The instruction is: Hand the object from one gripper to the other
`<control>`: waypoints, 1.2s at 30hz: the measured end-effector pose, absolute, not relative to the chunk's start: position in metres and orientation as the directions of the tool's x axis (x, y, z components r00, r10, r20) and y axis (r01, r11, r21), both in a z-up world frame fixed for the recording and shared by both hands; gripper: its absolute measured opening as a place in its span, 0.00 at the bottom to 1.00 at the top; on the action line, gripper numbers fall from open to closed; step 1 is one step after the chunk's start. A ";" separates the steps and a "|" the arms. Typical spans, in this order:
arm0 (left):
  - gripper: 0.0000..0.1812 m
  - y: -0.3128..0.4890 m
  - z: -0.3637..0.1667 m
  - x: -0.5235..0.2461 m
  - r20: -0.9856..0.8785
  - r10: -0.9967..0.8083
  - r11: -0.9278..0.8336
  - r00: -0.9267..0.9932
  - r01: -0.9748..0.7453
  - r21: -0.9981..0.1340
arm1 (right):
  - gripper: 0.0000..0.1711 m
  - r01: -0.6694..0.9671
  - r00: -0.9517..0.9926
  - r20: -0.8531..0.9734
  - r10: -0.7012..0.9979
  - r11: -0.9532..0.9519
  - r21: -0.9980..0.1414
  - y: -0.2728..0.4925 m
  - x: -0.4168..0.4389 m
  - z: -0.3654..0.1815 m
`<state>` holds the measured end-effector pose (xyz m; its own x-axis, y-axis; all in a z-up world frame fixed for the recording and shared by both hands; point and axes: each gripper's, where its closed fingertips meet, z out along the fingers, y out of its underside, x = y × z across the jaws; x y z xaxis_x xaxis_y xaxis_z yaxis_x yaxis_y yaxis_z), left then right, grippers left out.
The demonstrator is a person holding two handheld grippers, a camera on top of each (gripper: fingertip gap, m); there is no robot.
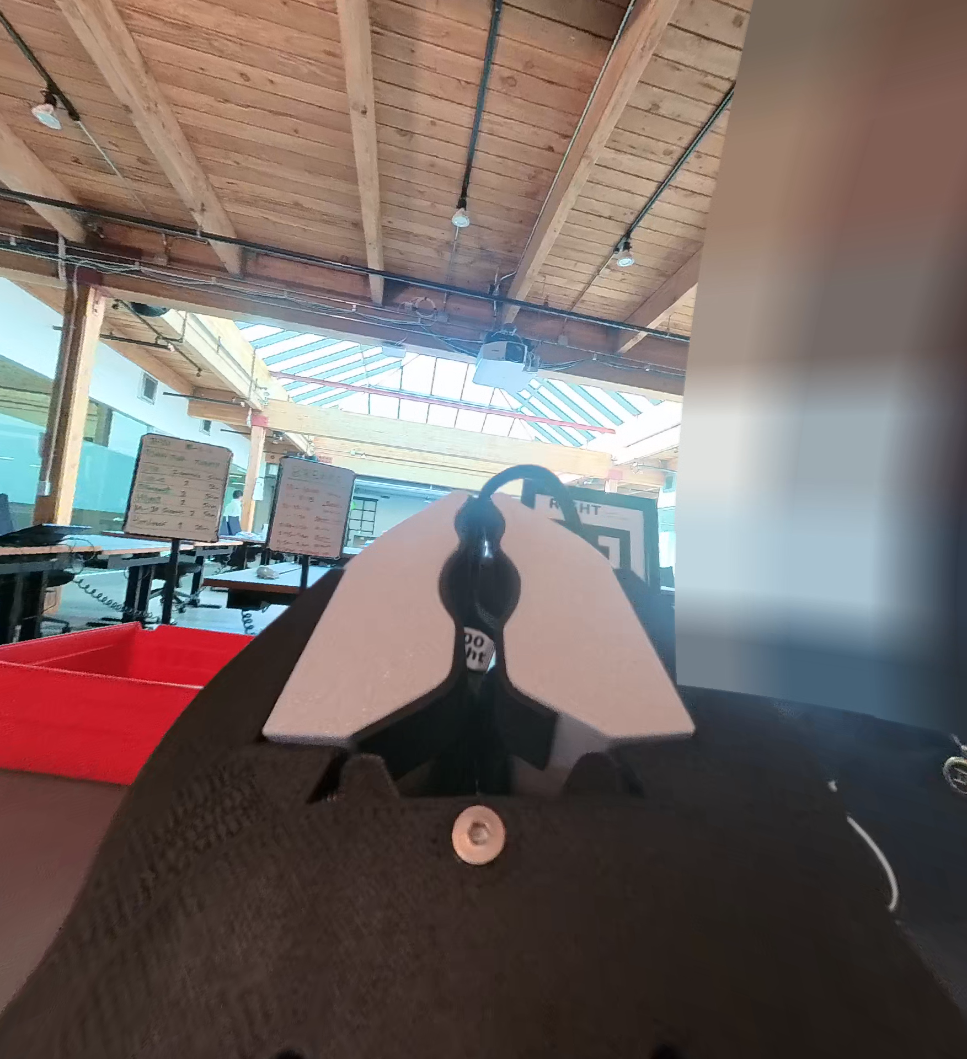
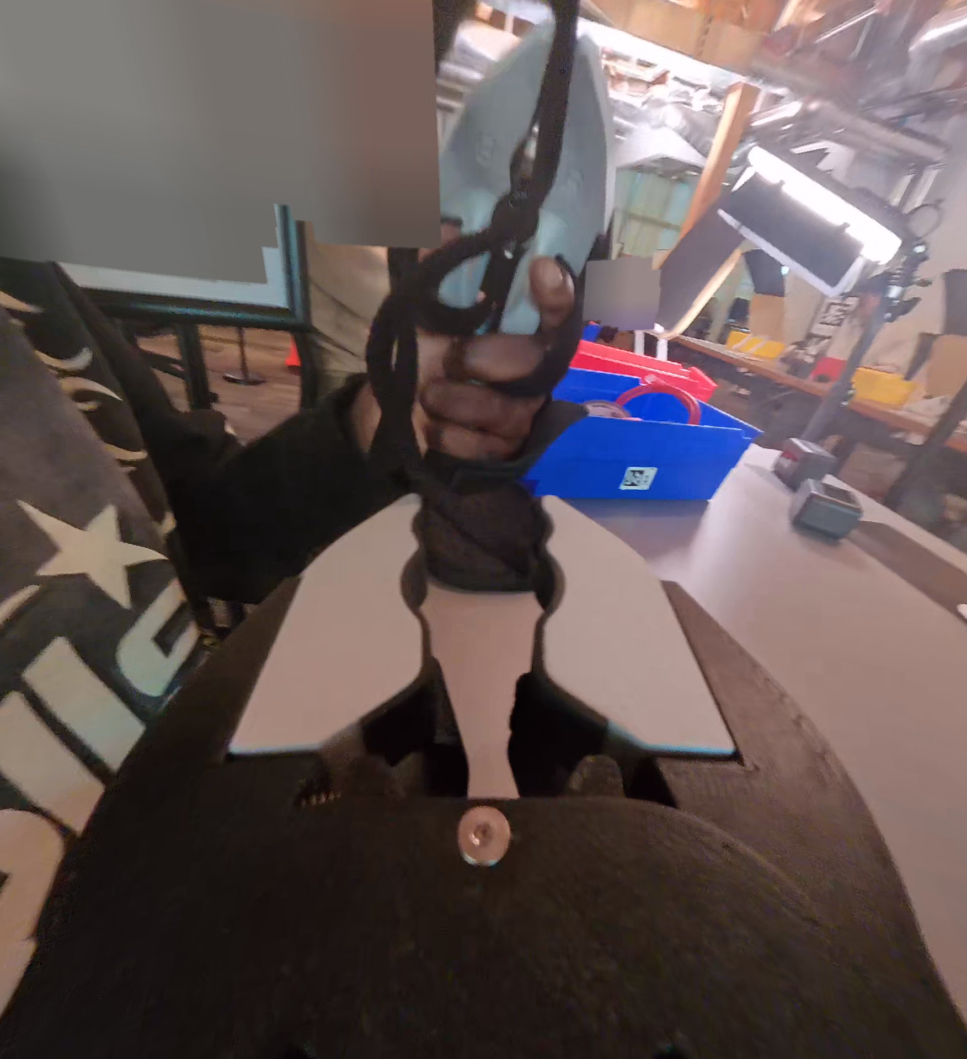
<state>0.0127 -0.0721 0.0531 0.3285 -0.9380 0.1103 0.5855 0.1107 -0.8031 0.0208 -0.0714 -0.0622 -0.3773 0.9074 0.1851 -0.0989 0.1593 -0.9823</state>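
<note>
A black cord (image 1: 505,477) runs between my left gripper's (image 1: 484,504) grey fingers, which are shut on it; a loop sticks out past the tips. In the right wrist view the left gripper (image 2: 558,34) points upward, held by a person's hand (image 2: 486,395), and the cord (image 2: 549,114) hangs down from it over the hand. The cord's black fabric bundle (image 2: 481,544) sits between my right gripper's (image 2: 481,510) fingertips, which press it from both sides. The right gripper's black-and-white tag plate (image 1: 601,533) shows just behind the left gripper's tips.
A red bin (image 1: 68,705) stands left of the left gripper. A blue bin (image 2: 641,452) and a red bin (image 2: 641,358) stand on the grey table (image 2: 813,659), with two dark boxes (image 2: 825,507) to their right. The person's dark clothing (image 2: 39,516) is close on the left.
</note>
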 end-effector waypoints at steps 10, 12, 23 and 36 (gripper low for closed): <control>0.01 -0.068 0.051 0.009 0.084 -0.916 0.158 0.391 0.545 -0.823 | 0.45 0.042 -0.524 0.100 0.846 0.143 -0.989 -0.088 0.052 -0.045; 0.01 -0.067 0.053 0.004 0.095 -0.914 0.159 0.395 0.563 -0.811 | 0.48 0.158 -0.608 -0.007 0.794 0.113 -0.981 -0.092 0.066 -0.057; 0.01 -0.068 0.052 0.010 0.025 -0.882 0.244 0.470 0.501 -0.830 | 0.71 0.012 -0.426 -0.033 0.904 -0.031 -0.999 -0.086 0.023 -0.036; 0.01 -0.061 0.056 -0.004 -0.012 -0.762 0.374 0.647 0.426 -0.824 | 0.01 0.160 -0.512 -0.262 0.818 -0.208 -0.965 -0.109 -0.002 -0.075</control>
<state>-0.0039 -0.0612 0.0561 0.6469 -0.7624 -0.0116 0.4256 0.3737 -0.8241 -0.0018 -0.1090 -0.0753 -0.5123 0.8179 -0.2619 0.1604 -0.2085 -0.9648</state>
